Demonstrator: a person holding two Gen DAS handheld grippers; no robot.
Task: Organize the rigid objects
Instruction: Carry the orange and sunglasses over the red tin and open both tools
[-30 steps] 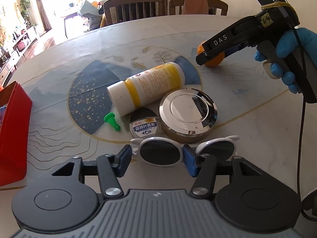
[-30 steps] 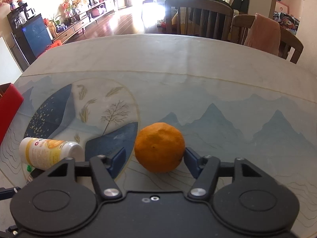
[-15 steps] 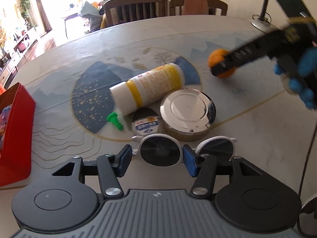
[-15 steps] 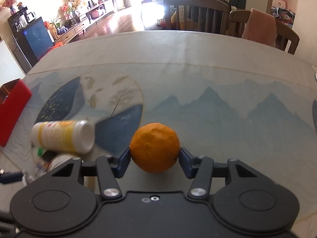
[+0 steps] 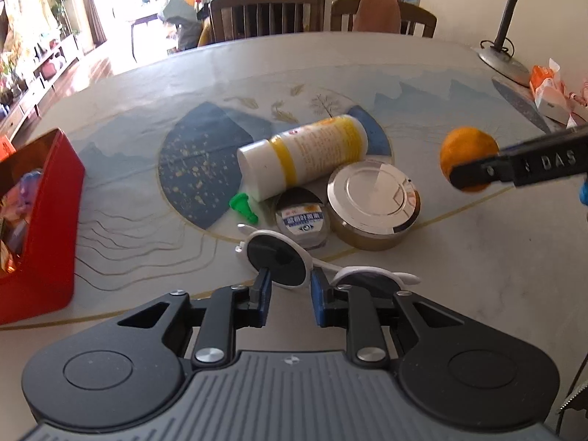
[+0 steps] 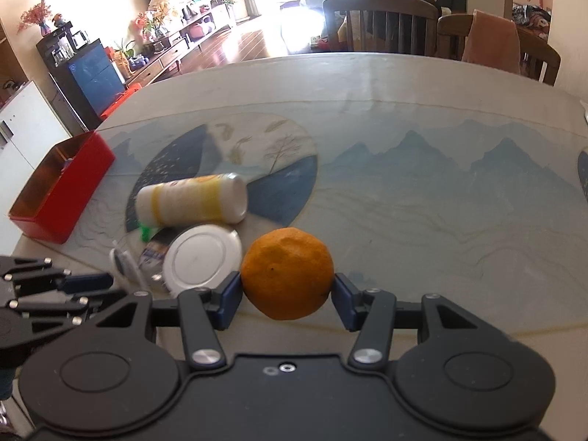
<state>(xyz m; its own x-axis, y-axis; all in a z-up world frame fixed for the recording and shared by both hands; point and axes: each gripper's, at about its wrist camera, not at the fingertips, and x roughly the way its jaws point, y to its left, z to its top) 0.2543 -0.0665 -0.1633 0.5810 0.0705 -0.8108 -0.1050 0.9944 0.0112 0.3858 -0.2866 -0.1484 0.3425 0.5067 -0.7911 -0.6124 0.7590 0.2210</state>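
Note:
My left gripper (image 5: 289, 286) is shut on the left lens of white-framed sunglasses (image 5: 279, 257), which tilt a little above the table. My right gripper (image 6: 288, 290) is shut on an orange (image 6: 287, 273) and holds it above the table; the orange also shows in the left wrist view (image 5: 466, 150). A white and yellow bottle (image 5: 303, 154) lies on its side. Next to it are a round silver tin (image 5: 373, 207), a small labelled jar (image 5: 303, 220) and a green cap (image 5: 241, 207).
A red box (image 5: 44, 220) with items inside stands at the table's left edge; it also shows in the right wrist view (image 6: 62, 187). A desk lamp (image 5: 511, 29) and snack packets (image 5: 551, 88) are at the far right. Chairs stand behind the table.
My left gripper closed on the sunglasses lens and lifted it, tilting the frame. My right gripper carried the orange up and to the right, away from the bottle.

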